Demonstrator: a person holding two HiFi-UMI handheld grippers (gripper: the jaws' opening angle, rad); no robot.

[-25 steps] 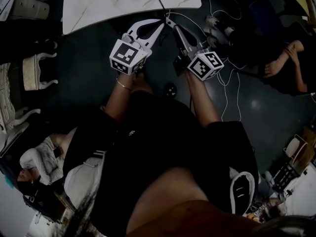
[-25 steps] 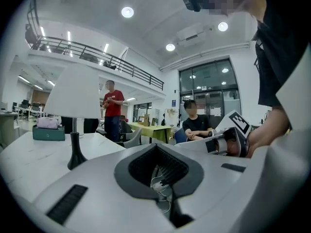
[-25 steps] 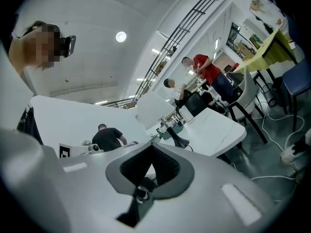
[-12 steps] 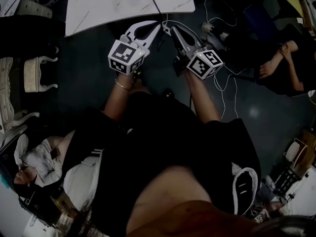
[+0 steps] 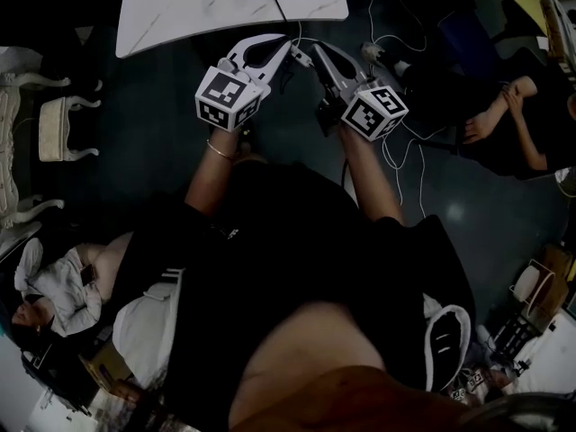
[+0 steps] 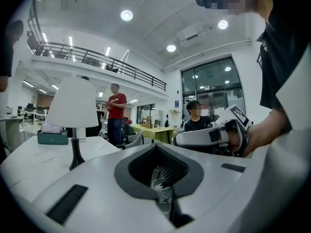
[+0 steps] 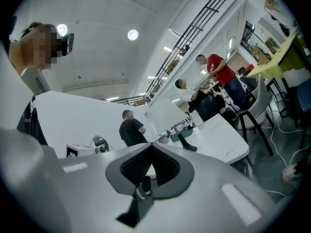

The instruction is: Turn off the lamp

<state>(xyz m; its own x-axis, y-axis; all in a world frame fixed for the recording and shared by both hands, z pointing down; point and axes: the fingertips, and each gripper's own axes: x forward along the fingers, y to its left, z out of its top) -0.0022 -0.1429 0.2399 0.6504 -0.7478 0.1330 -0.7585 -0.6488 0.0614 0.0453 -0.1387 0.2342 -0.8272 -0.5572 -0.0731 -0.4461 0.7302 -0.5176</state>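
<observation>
1. My left gripper [image 5: 283, 49]: jaws closed tip to tip, nothing between them.
2. My right gripper [image 5: 309, 52]: jaws shut too, empty.
3. Both point forward, about level. The tips angle in towards each other, with the right tip just right of the left one. Can't tell whether they touch.
4. Left marker cube [image 5: 227, 97] and right marker cube [image 5: 373, 112] sit at the rear ends.
5. Left forearm [image 5: 214, 176] and right forearm [image 5: 371, 183] are bare and stretched out behind the cubes.

Open-plan office hall: mezzanine railing [image 6: 97, 57], desks [image 6: 156, 130], ceiling lights [image 6: 126, 15].
</observation>
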